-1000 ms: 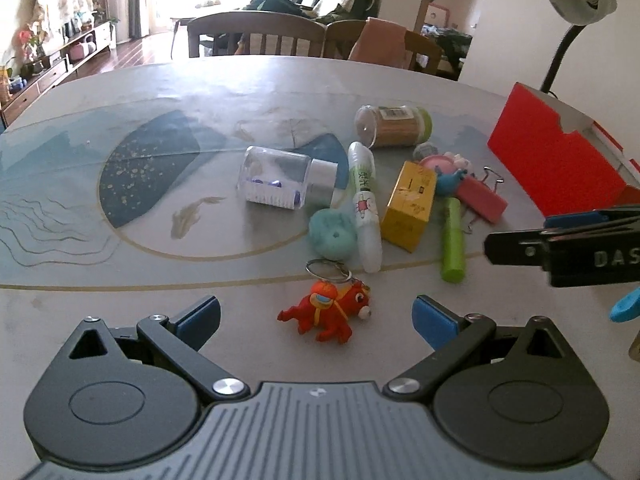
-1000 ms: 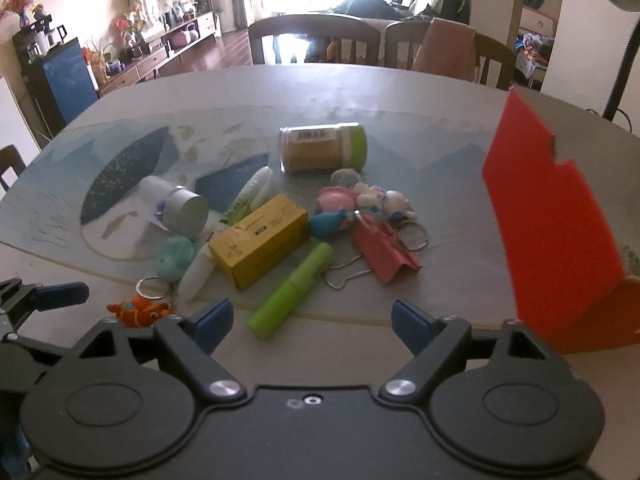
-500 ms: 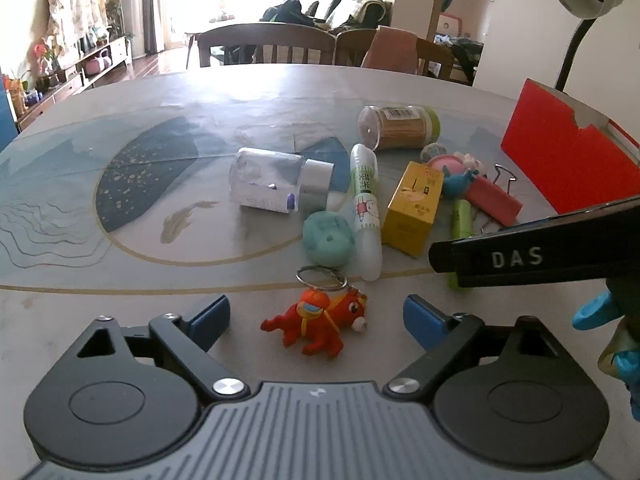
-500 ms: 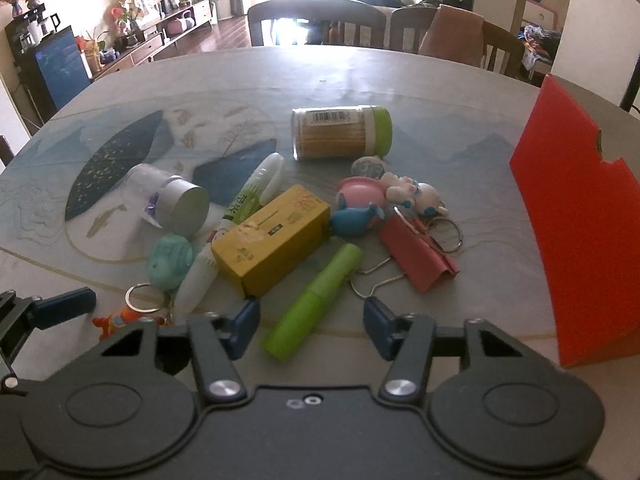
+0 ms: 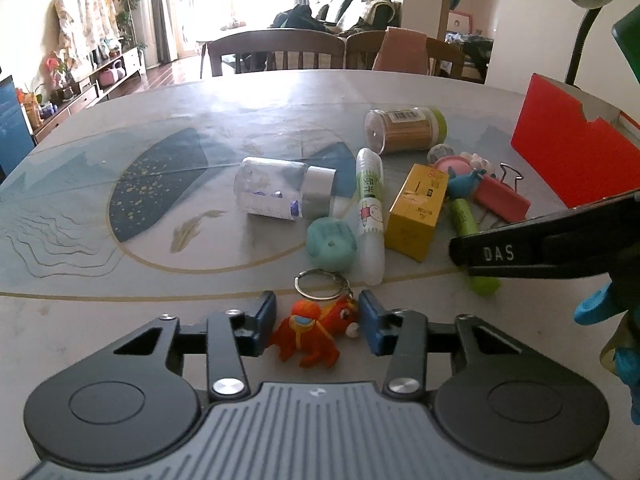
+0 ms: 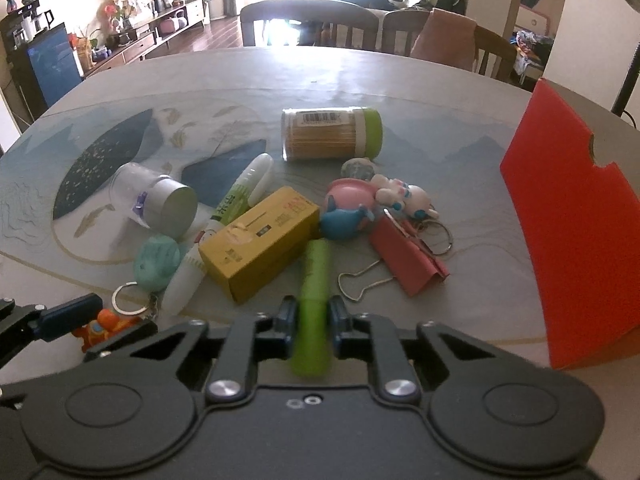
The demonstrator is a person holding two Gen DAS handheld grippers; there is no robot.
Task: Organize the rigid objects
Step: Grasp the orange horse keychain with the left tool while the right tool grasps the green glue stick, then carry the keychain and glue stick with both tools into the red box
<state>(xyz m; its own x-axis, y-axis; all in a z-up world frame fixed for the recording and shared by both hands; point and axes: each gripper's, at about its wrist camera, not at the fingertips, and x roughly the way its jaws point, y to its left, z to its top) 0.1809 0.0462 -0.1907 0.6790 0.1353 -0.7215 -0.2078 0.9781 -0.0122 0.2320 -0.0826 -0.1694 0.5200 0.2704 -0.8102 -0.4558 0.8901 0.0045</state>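
Round table (image 5: 120, 312) with a blue-patterned cloth, dining chairs behind. Clutter centres on a yellow box (image 6: 260, 240). Right gripper (image 6: 314, 312): jaws closed on the near end of a green tube (image 6: 316, 276), which lies just right of the box. Left gripper (image 5: 318, 320): jaws partly closed around an orange toy (image 5: 316, 334) near-left of the box; contact cannot be told. Red bin (image 6: 576, 224) stands well right of the box.
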